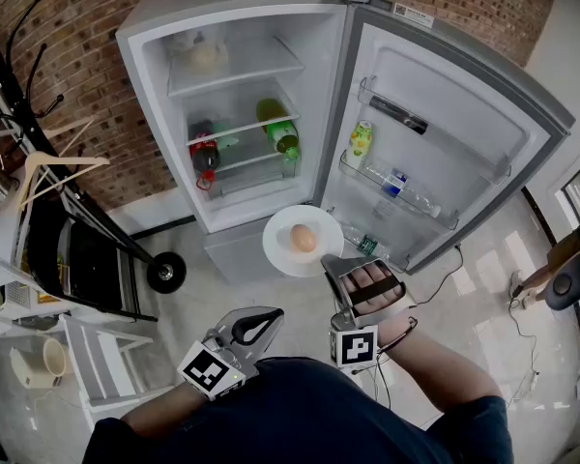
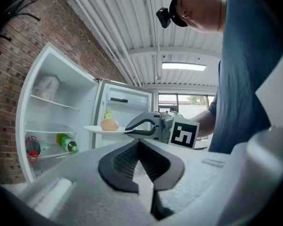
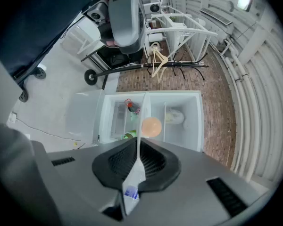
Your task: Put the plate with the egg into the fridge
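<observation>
- held in mid-air before the open fridge (image 1: 242,114): plate (image 1: 282,249) with egg (image 1: 304,238), near rim pinched in the narrow jaws of the right gripper (image 1: 336,267).
- left gripper (image 1: 254,329) jaws together, empty.
- probably stiff, light, brittle; egg loose (apt to roll), so best kept level.
- round, no long axis; face up, far rim toward the fridge.

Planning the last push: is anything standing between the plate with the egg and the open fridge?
Nothing visible. The door stands wide open and the right gripper holds the plate in front of the fridge; bottles occupy the middle shelf.
</observation>
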The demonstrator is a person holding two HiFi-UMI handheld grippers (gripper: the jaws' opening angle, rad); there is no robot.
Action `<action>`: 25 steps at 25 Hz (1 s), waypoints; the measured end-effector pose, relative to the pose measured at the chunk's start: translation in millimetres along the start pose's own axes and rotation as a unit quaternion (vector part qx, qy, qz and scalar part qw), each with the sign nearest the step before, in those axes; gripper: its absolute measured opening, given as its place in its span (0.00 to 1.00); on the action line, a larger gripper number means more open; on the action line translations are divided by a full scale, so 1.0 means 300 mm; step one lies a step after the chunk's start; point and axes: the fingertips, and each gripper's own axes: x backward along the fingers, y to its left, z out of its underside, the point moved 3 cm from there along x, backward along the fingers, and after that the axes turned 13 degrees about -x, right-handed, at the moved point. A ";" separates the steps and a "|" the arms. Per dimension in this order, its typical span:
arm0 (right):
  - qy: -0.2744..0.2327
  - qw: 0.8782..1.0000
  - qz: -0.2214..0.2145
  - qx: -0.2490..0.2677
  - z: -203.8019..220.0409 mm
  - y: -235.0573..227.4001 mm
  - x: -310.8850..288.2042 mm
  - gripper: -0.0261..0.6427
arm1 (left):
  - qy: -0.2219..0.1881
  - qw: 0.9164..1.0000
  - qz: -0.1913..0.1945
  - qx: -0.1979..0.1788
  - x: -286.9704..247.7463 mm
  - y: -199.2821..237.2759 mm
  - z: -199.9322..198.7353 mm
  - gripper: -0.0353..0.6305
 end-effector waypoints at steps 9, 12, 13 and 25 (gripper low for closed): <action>0.003 1.000 0.004 0.005 0.031 0.020 -0.012 0.07 | -0.001 1.000 -0.001 -0.001 -0.015 -0.009 0.005 0.05; -0.004 1.000 0.010 0.006 0.022 0.001 -0.022 0.07 | 0.004 1.000 -0.003 -0.004 -0.008 -0.003 0.004 0.05; -0.004 1.000 0.009 0.004 0.024 0.002 -0.025 0.07 | 0.004 1.000 -0.005 -0.003 -0.009 -0.002 0.005 0.05; -0.030 0.999 0.029 -0.005 0.043 -0.016 -0.048 0.07 | 0.008 0.999 -0.037 -0.005 -0.036 -0.031 -0.005 0.05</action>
